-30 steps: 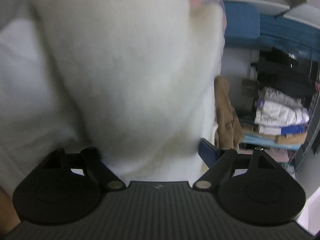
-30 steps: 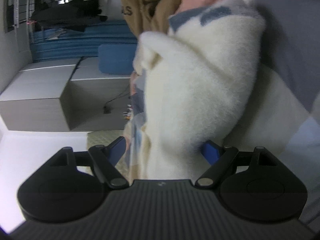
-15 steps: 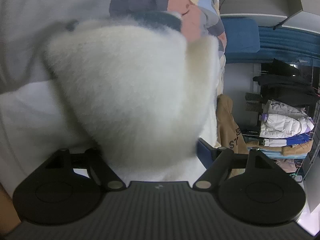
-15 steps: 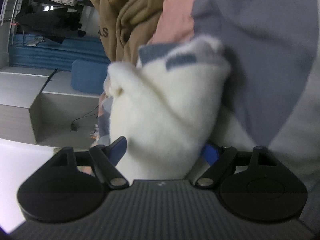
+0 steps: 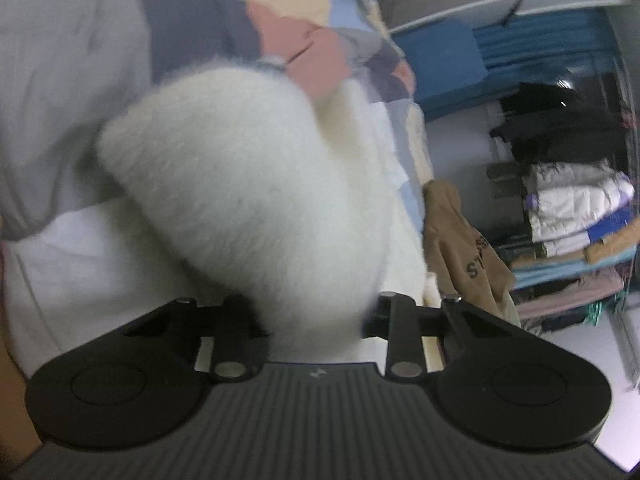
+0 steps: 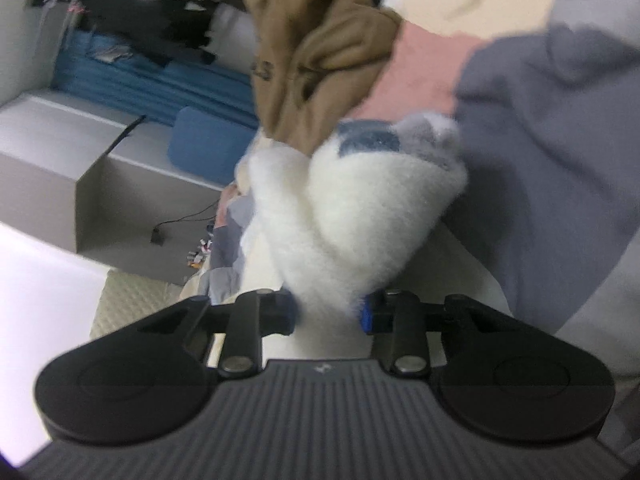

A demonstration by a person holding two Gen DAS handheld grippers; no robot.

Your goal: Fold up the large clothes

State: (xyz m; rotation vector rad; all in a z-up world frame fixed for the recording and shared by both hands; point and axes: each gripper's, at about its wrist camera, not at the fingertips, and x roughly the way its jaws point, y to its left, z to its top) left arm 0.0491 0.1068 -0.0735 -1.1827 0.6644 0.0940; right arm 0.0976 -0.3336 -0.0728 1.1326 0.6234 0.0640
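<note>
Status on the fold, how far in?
Done: no finished fold visible. In hand: left gripper and right gripper each clamp a bunched white fleece edge, patchwork side behind. Left: lay it flat and fold; the brown hoodie is also unfolded.

The brown top (image 5: 468, 252) on the right has dark letters; only "ST" can be read. In the right wrist view its letters are too blurry.

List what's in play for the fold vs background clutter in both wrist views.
In play:
- fleece-lined patchwork garment, bunched white lining out
- left gripper, shut on it
- right gripper, shut on it

Clutter:
- tan hoodie
- stacked folded clothes
- blue cushion
- grey cabinet
</note>
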